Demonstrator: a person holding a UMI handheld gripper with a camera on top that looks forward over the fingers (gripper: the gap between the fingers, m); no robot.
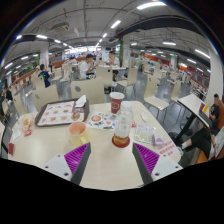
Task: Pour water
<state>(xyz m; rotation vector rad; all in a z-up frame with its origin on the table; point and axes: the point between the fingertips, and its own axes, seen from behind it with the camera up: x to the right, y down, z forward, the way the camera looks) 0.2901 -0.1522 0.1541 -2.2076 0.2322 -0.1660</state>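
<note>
A clear plastic bottle [122,126] with a red base stands upright on the pale table [110,165], just ahead of the fingers and a little right of the middle. An orange-pink cup [77,131] stands to its left, ahead of the left finger. A red cup [117,101] stands farther back behind the bottle. My gripper [111,158] is open and empty, with the purple pads [76,156] wide apart, one on each side, low over the table. Nothing sits between the fingers.
A tray with food [58,112] lies at the back left. A white plate [101,120] sits behind the cup. Wrappers and small items [160,143] lie by the right finger. A person [205,135] sits at the right. Chairs and tables fill the hall beyond.
</note>
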